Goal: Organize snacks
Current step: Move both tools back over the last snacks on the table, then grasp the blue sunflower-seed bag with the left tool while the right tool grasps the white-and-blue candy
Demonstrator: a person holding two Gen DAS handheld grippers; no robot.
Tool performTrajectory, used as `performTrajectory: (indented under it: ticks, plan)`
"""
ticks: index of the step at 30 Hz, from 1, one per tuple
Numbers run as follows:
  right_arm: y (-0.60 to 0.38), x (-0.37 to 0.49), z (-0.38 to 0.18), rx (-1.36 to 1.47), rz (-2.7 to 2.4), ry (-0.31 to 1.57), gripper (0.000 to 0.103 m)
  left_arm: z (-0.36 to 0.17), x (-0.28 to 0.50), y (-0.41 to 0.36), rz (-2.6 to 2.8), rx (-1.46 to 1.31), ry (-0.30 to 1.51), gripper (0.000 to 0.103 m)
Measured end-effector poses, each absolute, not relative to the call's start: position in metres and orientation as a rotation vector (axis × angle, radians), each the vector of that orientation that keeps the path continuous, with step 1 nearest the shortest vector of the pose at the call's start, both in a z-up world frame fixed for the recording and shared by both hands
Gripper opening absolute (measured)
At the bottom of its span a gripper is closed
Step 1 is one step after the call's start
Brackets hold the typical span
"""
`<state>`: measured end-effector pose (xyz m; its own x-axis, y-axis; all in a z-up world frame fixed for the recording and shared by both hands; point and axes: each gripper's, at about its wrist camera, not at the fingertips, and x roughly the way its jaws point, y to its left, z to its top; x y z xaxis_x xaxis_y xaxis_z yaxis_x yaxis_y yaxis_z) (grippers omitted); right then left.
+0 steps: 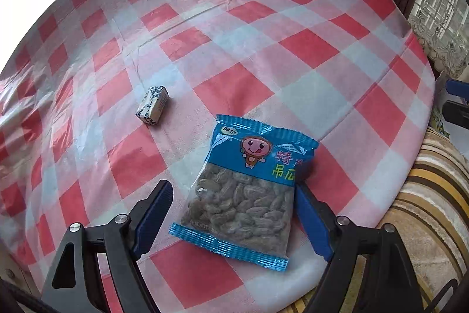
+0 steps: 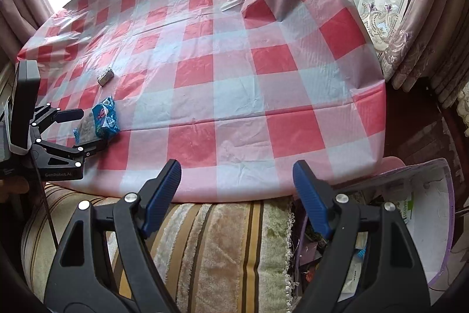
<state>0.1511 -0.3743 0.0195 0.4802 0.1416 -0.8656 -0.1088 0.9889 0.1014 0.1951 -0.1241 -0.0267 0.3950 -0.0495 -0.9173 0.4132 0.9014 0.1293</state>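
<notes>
Showing only rightward: a plastic bin (image 2: pixel 433 213); leftward, seed packet (image 1: pixel 249 189) print.

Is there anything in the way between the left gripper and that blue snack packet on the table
Nothing visible. The left gripper is open with the blue snack packet lying flat between its fingers. The small wrapped candy sits apart, farther up the checked tablecloth.

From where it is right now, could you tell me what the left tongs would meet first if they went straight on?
Most likely the blue snack packet, which lies between the open left tongs on the checked tablecloth; depth is hard to judge.
</notes>
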Motion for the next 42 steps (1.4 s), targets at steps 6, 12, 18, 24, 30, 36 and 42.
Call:
performTrajectory:
  ticks: [6, 12, 18, 24, 30, 36, 42]
  plan:
    - [-0.355, 0.171, 0.017, 0.022, 0.170, 1.066, 0.081, -0.031, 0.207, -0.111, -0.357, 0.258, 1.142, 0.078]
    - [-0.324, 0.196, 0.015, -0.010, 0.195, 1.065, 0.081, -0.026, 0.208, -0.097, -0.326, 0.203, 1.114, 0.063]
    - [-0.281, 0.220, 0.010, -0.050, 0.253, 1.062, 0.081, -0.026, 0.209, -0.070, -0.226, 0.128, 1.107, 0.062]
    - [-0.227, 0.237, 0.002, -0.136, 0.354, 1.047, 0.081, -0.026, 0.211, -0.035, -0.090, 0.041, 1.098, 0.062]
    - [-0.180, 0.254, -0.008, -0.226, 0.437, 1.014, 0.081, -0.027, 0.214, -0.005, 0.019, -0.051, 1.078, 0.062]
    - [-0.144, 0.267, -0.019, -0.322, 0.497, 0.964, 0.081, -0.028, 0.214, 0.019, 0.099, -0.117, 1.049, 0.062]
    - [-0.126, 0.281, -0.024, -0.347, 0.543, 0.938, 0.075, -0.028, 0.214, 0.030, 0.122, -0.146, 1.029, 0.062]
